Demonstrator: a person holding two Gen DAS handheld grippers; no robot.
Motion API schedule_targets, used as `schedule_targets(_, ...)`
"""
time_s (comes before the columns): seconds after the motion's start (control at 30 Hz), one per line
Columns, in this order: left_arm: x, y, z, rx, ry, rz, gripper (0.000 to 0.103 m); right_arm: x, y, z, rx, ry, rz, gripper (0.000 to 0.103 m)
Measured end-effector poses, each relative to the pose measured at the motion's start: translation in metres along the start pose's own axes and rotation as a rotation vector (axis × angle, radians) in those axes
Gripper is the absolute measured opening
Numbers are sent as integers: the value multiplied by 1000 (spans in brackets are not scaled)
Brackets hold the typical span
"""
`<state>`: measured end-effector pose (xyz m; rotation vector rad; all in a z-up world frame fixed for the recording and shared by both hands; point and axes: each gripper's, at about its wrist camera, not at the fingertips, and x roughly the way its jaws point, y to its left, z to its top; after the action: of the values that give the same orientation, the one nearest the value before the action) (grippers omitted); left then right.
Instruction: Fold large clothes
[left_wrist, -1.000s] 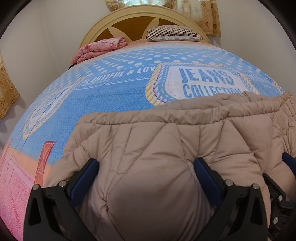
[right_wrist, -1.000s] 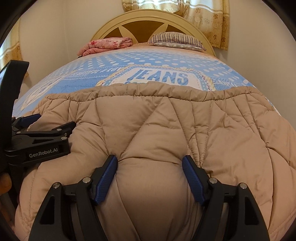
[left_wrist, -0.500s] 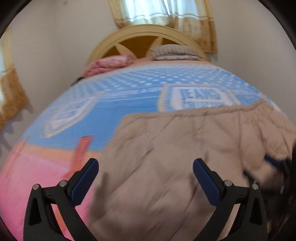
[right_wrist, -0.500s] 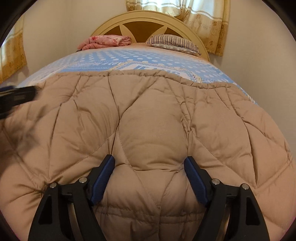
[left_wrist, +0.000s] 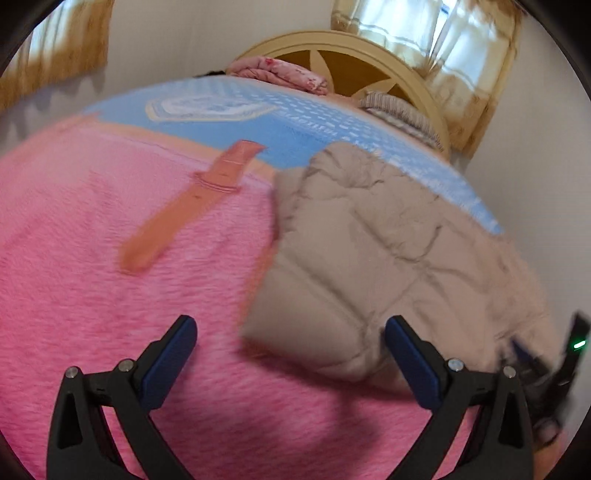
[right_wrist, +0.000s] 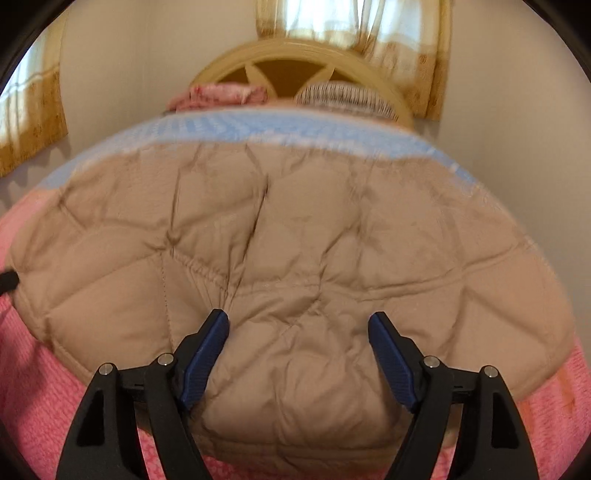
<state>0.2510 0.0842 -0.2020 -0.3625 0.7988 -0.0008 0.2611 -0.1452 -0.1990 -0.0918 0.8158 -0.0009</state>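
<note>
Pink fuzzy bedspread (left_wrist: 110, 295) fills the left side of the left wrist view, with an orange strap print (left_wrist: 192, 206) running across it and a blue patterned part further up toward the headboard (left_wrist: 369, 48). Left gripper (left_wrist: 291, 350) has its jaws wide apart with nothing between them, just bedspread showing in the gap, and its right fingertip (left_wrist: 402, 339) sits just beside the near corner of the tan quilted coat (left_wrist: 388, 251). Can't tell if it's actually touching, the shot's pretty blurry. Coat lies on the bed to the right of that gripper, folded into a chunky puffy stack, reaching from the pink part up onto the blue. Way at the right edge there's a dark blur with a green light, probably the other gripper.

Over in the right wrist view, the coat (right_wrist: 295, 229) takes up most of the frame. Right gripper (right_wrist: 299, 350) has its jaws spread too, straddling a puffy bulge of the coat, fingers (right_wrist: 207, 350) look pressed against the fabric on both sides but not pinched shut on it. Folded pink blanket (right_wrist: 221, 94) and striped pillow (right_wrist: 343, 98) sit up by the headboard
</note>
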Motion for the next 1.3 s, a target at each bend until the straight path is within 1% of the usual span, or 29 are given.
schedule_targets(0.07, 11, -12, 7, -31, -9, -26, 103, 8, -3, 4, 8, 30, 17, 79)
schedule_targets(0.1, 16, -14, 9, -43, -5, -46, 103, 8, -3, 4, 7, 32, 17, 80)
schedule_targets(0.17, 31, -21, 11, -67, 15, -39, 101, 7, -2, 3, 4, 29, 13, 79)
schedule_targets(0.23, 46, -21, 12, -88, 25, -39, 92, 8, -2, 2, 4, 30, 12, 79)
schedule_targets(0.27, 52, -19, 11, -116, 28, -50, 90, 8, -1, 2, 4, 31, 12, 80)
schedule_targets(0.3, 53, -15, 10, -140, 15, -69, 84, 9, 1, 2, 3, 32, 11, 80)
schedule_targets(0.33, 49, -14, 8, -154, 2, -77, 72, 9, 1, 2, 2, 32, 11, 80)
schedule_targets(0.37, 47, -10, 8, -172, -15, -105, 65, 8, 1, 2, 2, 31, 11, 80)
schedule_targets(0.43, 41, -9, 9, -171, -37, -156, 39, 9, 2, 2, -1, 31, 7, 80)
schedule_targets(0.5, 33, -14, 13, -127, -57, -187, 27, 10, 1, 5, -7, 26, 0, 79)
schedule_targets(0.53, 29, -15, 15, -120, -69, -199, 24, 11, 3, 7, -13, 24, -7, 79)
schedule_targets(0.6, 8, -17, 21, -100, -110, -246, 21, 5, 10, 4, -15, 27, -8, 77)
schedule_targets(0.63, -5, -19, 24, -83, -136, -269, 21, 1, 15, 2, -19, 25, -3, 75)
schedule_targets(0.67, -15, -23, 27, -58, -163, -279, 20, -4, 21, 0, -25, 22, 8, 74)
schedule_targets(0.73, -50, -33, 34, 32, -247, -291, 19, -11, 31, -5, -31, 18, 47, 73)
schedule_targets(0.8, -82, -43, 39, 107, -308, -299, 18, -20, 53, -11, -50, 4, 104, 73)
schedule_targets(0.87, -111, -52, 44, 174, -365, -299, 18, -30, 79, -15, -51, -9, 196, 73)
schedule_targets(0.93, -131, -62, 47, 231, -400, -300, 18, -36, 99, -16, -58, -17, 290, 73)
schedule_targets(0.97, -143, -69, 48, 268, -421, -299, 18, -41, 110, -16, -61, -27, 365, 73)
schedule_targets(1.03, -149, -78, 50, 310, -432, -305, 18, -46, 120, -16, -56, -39, 470, 73)
schedule_targets(1.07, -149, -86, 51, 347, -435, -301, 18, -46, 119, -16, -45, -39, 515, 73)
schedule_targets(1.13, -145, -101, 50, 421, -444, -296, 18, -47, 108, -17, -24, -26, 557, 73)
schedule_targets(1.17, -141, -114, 49, 463, -441, -310, 18, -49, 91, -19, -6, -19, 587, 73)
schedule_targets(1.23, -134, -130, 45, 511, -432, -342, 18, -56, 58, -25, 24, -21, 627, 73)
schedule_targets(1.3, -126, -154, 34, 593, -426, -372, 18, -66, 22, -31, 61, -43, 612, 73)
